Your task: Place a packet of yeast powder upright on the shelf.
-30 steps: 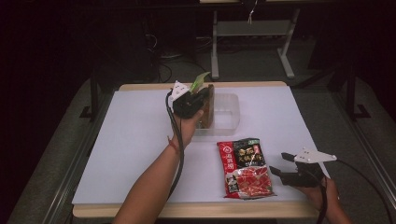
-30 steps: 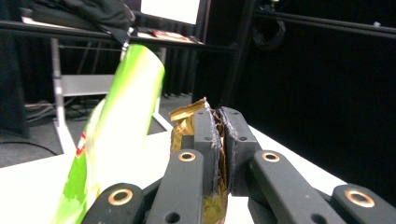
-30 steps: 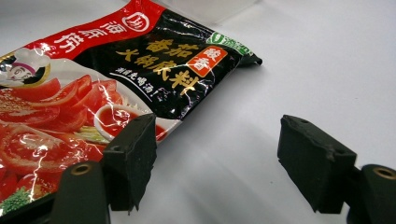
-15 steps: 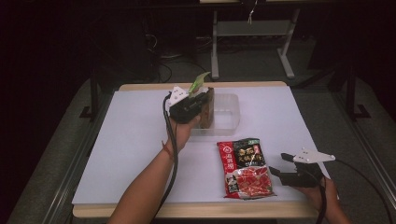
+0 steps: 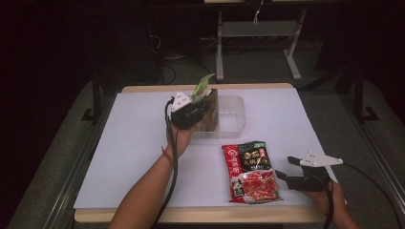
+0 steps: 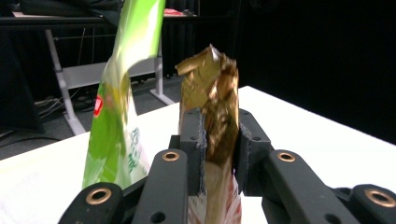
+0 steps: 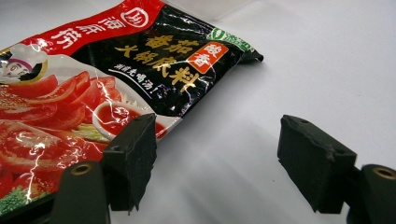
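Left gripper (image 5: 203, 109) over far middle of table (image 5: 129, 143), jaws pinching brown packet (image 6: 212, 112) upright at left end of clear plastic container (image 5: 231, 114). Green packet (image 6: 116, 116) upright just left of brown one, near gripper; contact between them not resolvable. Right gripper (image 7: 217, 158) low at near right, jaws spread wide, holding nothing. Red-and-black sauce packet (image 5: 250, 171) flat on table just left of right gripper; left jaw overlaps its right edge in right gripper view. Metal frame (image 5: 258, 33) on floor beyond far edge.

The left gripper (image 5: 203, 110) is clamped with arm outstretched; the right gripper (image 5: 285, 168) rests low, jaws apart.
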Available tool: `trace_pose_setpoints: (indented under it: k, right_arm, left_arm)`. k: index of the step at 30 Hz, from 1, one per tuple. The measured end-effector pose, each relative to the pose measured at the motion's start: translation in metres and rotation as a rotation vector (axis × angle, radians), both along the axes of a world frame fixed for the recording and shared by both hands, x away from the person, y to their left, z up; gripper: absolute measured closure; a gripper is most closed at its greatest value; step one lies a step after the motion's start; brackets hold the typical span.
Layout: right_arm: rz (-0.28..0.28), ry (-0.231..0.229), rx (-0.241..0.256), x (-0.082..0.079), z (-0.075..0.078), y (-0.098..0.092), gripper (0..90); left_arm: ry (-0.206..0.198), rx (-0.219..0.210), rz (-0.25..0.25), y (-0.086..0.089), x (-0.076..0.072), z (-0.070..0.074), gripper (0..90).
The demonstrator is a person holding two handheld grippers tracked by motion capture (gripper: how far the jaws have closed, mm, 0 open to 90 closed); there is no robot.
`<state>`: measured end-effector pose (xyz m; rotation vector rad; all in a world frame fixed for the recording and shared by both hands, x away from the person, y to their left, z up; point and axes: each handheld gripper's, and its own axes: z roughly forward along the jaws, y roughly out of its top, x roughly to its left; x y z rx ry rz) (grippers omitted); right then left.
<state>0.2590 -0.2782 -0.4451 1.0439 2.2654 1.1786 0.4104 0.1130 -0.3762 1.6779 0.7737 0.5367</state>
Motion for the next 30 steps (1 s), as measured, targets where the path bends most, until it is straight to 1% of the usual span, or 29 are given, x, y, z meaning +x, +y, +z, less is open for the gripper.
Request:
trace_pose_setpoints:
  k: [1, 3, 4, 7, 14, 16, 17, 22, 23, 24, 26, 28, 30]
  right_arm:
    - [0.000, 0.001, 0.000, 0.000, 0.000, 0.000, 28.0]
    - [0.000, 0.001, 0.000, 0.000, 0.000, 0.000, 28.0]
    - [0.000, 0.003, 0.000, 0.000, 0.000, 0.000, 28.0]
    - [0.005, 0.006, 0.002, 0.000, 0.000, 0.002, 28.7]
    - [0.016, 0.010, 0.007, 0.000, 0.000, 0.002, 30.9]
    - [0.019, 0.010, 0.012, 0.000, 0.000, 0.002, 32.4]
    - [0.020, 0.009, 0.013, 0.000, 0.000, 0.002, 32.6]
    - [0.030, 0.008, 0.020, 0.001, 0.000, 0.003, 33.5]
    - [0.031, 0.011, 0.022, 0.001, 0.000, 0.003, 34.1]
    - [0.035, 0.014, 0.024, 0.001, 0.000, 0.003, 36.0]
    - [0.041, 0.015, 0.021, 0.001, 0.000, 0.003, 35.9]
    - [0.047, 0.014, 0.020, 0.001, 0.001, 0.004, 36.4]
    - [0.054, 0.013, 0.017, 0.001, 0.001, 0.005, 36.9]
  left_arm:
    - [0.000, 0.011, 0.001, 0.000, 0.000, -0.001, 74.6]
    - [0.010, 0.013, -0.008, 0.002, 0.000, -0.002, 74.3]
    - [0.016, 0.020, -0.009, 0.002, 0.000, -0.003, 72.7]
    - [0.013, 0.035, -0.011, 0.003, -0.002, -0.003, 71.2]
    - [0.014, 0.081, -0.040, 0.005, -0.004, -0.007, 64.7]
    - [0.015, 0.086, -0.045, 0.007, -0.005, -0.007, 63.3]
    - [0.016, 0.087, -0.055, 0.007, -0.006, -0.007, 63.3]
    - [-0.003, 0.135, -0.094, 0.009, -0.012, -0.003, 57.5]
    - [-0.005, 0.143, -0.099, 0.010, -0.013, -0.002, 55.1]
    - [-0.007, 0.147, -0.108, 0.011, -0.015, -0.001, 53.8]
    - [-0.008, 0.148, -0.123, 0.013, -0.017, 0.001, 51.3]
    - [-0.012, 0.168, -0.135, 0.015, -0.021, 0.003, 47.3]
    - [-0.020, 0.185, -0.153, 0.017, -0.026, 0.006, 45.3]
